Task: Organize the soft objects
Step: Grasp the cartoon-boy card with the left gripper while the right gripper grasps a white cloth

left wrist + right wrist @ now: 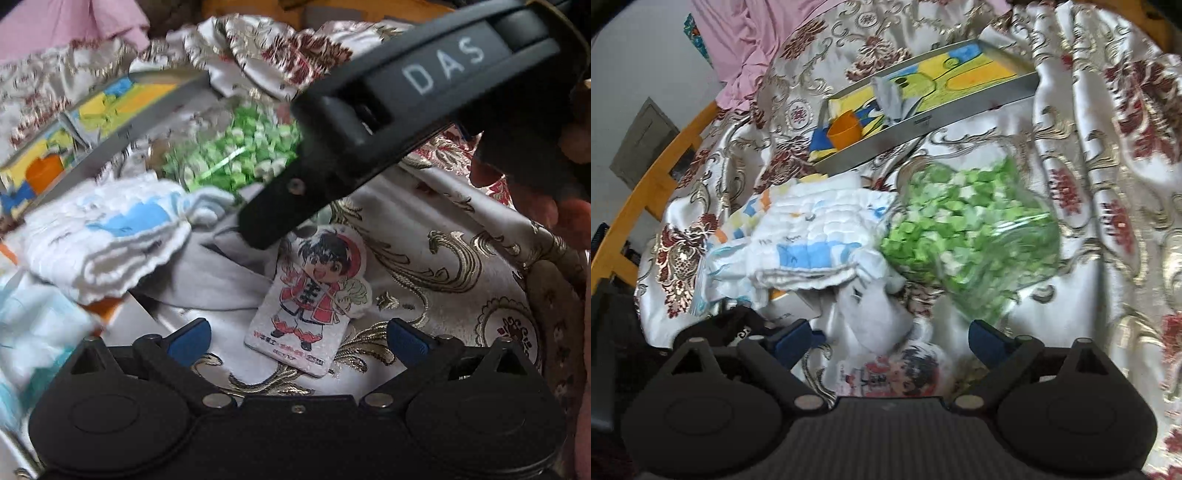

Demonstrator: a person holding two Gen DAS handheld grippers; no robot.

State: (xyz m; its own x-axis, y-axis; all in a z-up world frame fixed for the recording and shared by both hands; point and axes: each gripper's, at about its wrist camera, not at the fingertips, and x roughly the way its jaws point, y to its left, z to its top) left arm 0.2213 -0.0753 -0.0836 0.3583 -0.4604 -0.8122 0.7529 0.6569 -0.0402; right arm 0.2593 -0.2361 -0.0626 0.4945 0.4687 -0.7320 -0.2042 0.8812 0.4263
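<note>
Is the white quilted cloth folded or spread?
Folded: the cloth shows several stacked layer edges along its near side, also visible in the left view.

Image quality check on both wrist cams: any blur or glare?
Left wrist: motion blur smears the tray and green bag; the cartoon tag stays sharp. Right wrist: softer overall, green bag blurred, sheen on the satin cloth, fisheye bending at edges.

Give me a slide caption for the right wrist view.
Open right gripper above a cartoon tag, beside a folded cloth.
</note>
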